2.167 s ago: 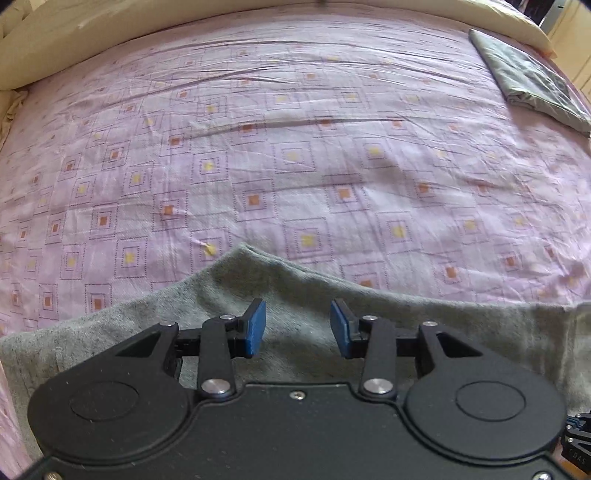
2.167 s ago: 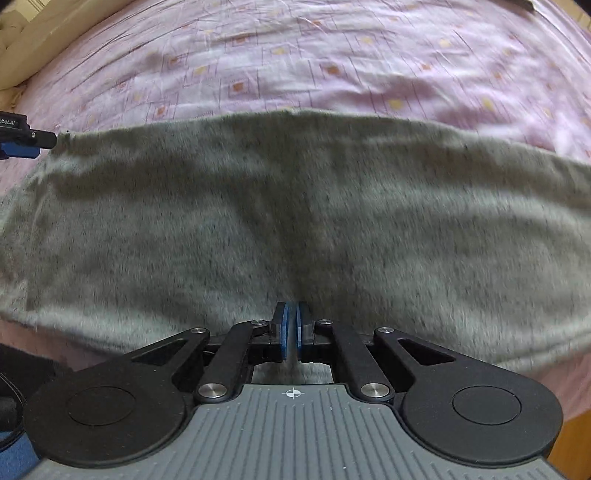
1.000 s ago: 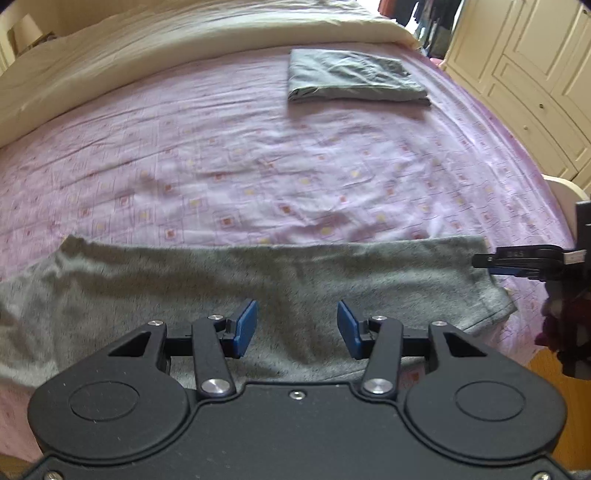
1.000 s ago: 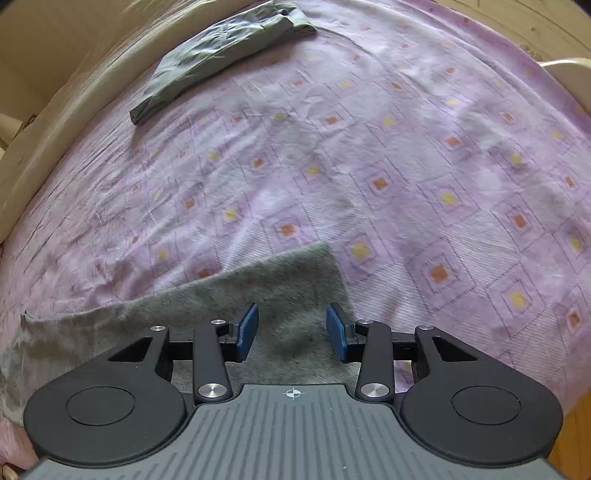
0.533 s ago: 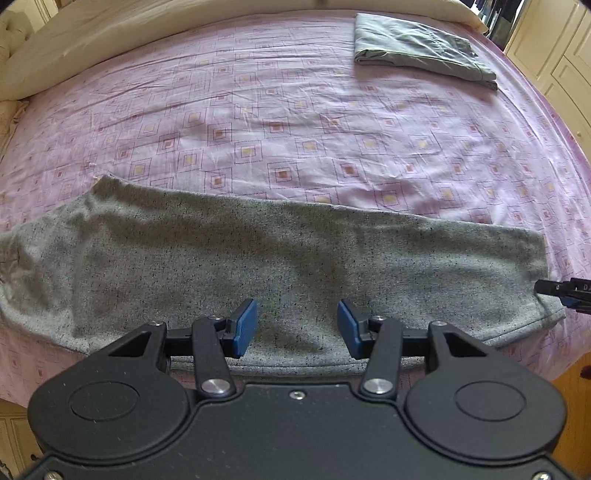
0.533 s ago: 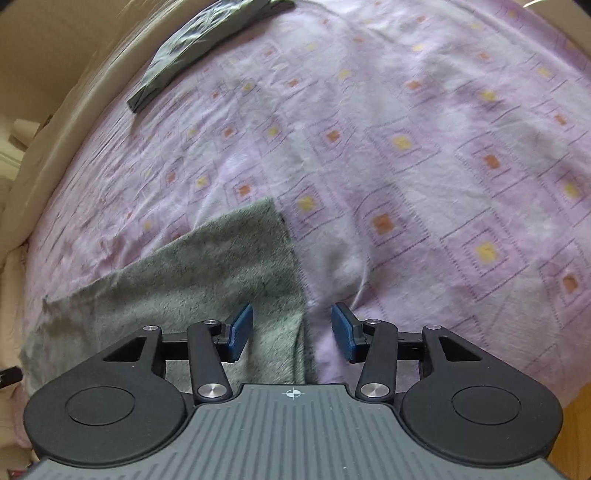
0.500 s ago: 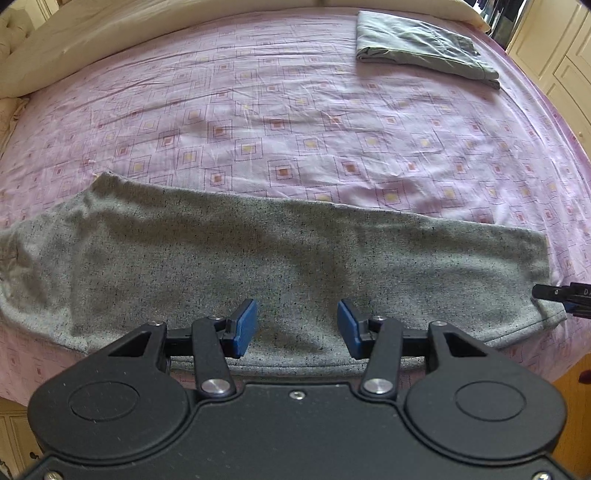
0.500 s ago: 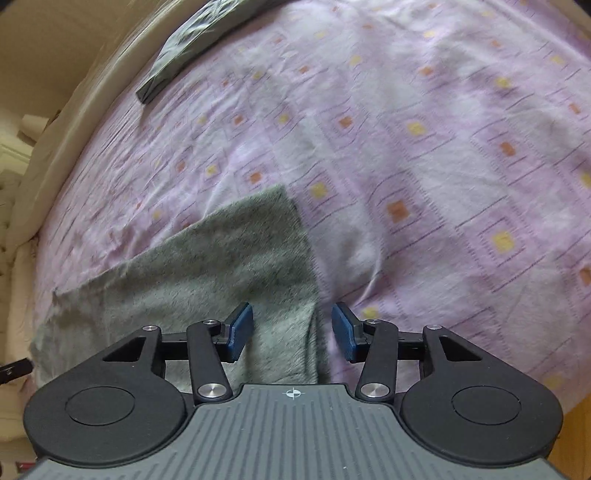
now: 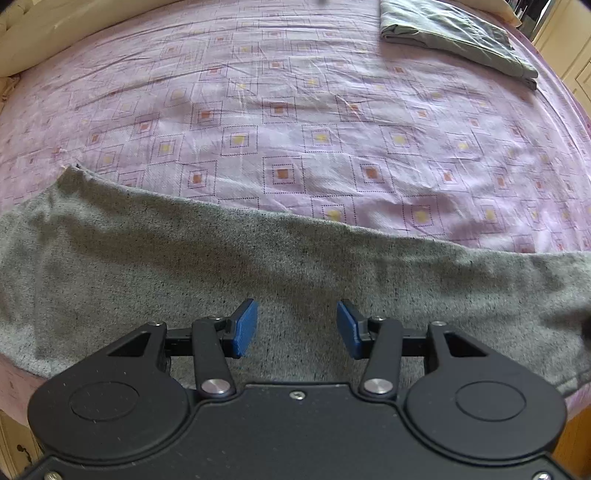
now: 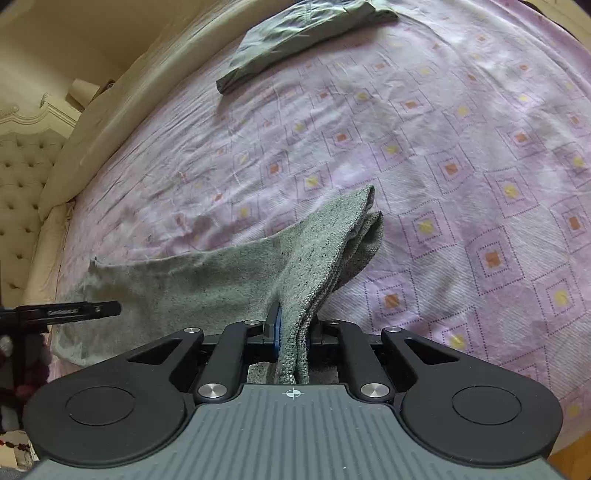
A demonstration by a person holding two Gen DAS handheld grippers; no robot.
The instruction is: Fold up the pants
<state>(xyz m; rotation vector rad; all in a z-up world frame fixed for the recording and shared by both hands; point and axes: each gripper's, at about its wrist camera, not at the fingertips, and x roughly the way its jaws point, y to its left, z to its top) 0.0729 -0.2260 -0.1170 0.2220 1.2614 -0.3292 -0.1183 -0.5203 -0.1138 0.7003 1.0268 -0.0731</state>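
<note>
Grey speckled pants point(image 9: 258, 266) lie in a long strip along the near edge of the bed. My left gripper point(image 9: 297, 328) is open, low over the middle of the strip, with nothing between its blue pads. My right gripper point(image 10: 291, 328) is shut on the right end of the pants point(image 10: 317, 258), which rises from the sheet in a bunched fold. The left gripper's finger point(image 10: 70, 310) shows at the left edge of the right wrist view.
The bed has a purple sheet with square patterns point(image 9: 314, 129). A folded grey-green garment point(image 9: 454, 33) lies at the far right; it also shows in the right wrist view point(image 10: 295, 33). A cream bolster point(image 10: 122, 110) and tufted headboard point(image 10: 22, 177) lie beyond. Cabinets point(image 9: 569, 48) stand right.
My right gripper has closed on the end of the pants and lifted it off the sheet. My left gripper has come lower and closer over the pants, still open.
</note>
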